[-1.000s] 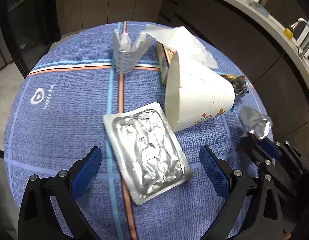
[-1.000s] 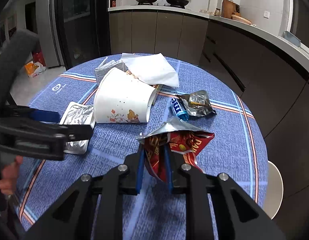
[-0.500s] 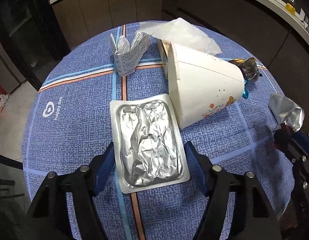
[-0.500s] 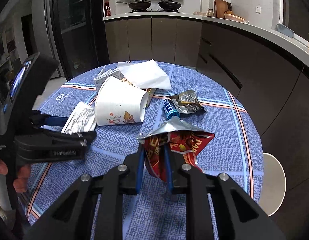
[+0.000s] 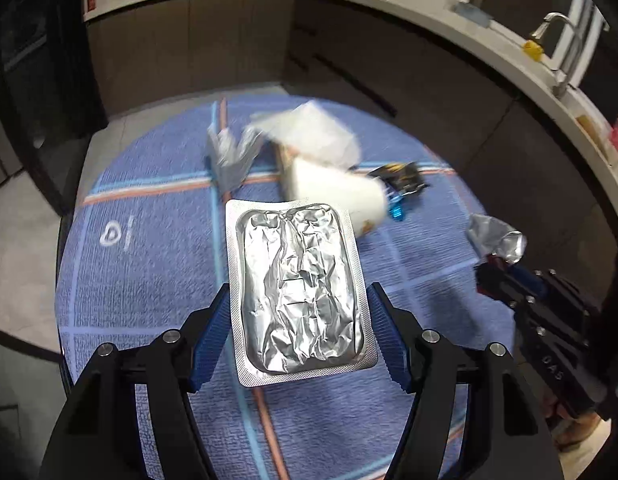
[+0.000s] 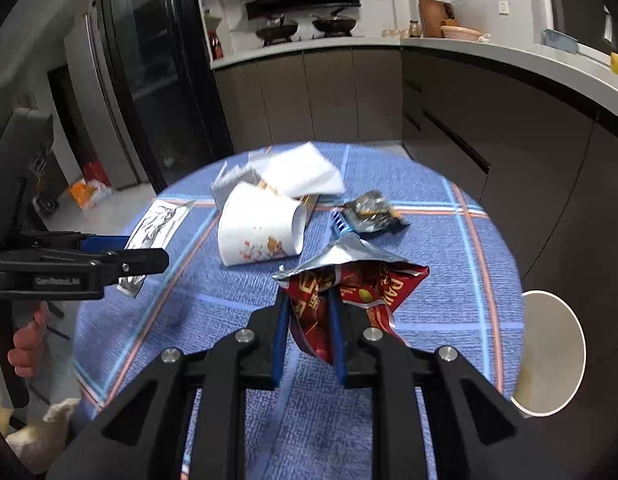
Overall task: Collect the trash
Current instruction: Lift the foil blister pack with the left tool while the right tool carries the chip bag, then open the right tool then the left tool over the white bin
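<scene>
The white paper cup (image 6: 261, 232) lies on its side in the middle of the tabletop (image 6: 449, 240); I cannot see inside it. The left hand-held gripper (image 5: 299, 334) pinches the silver foil pack (image 5: 299, 292), lifted above the cloth. The right hand-held gripper (image 6: 307, 336) pinches the red snack bag (image 6: 349, 292). A crumpled wrapper (image 6: 369, 216) lies upper right, with bare cloth beside it out to the round edge.
</scene>
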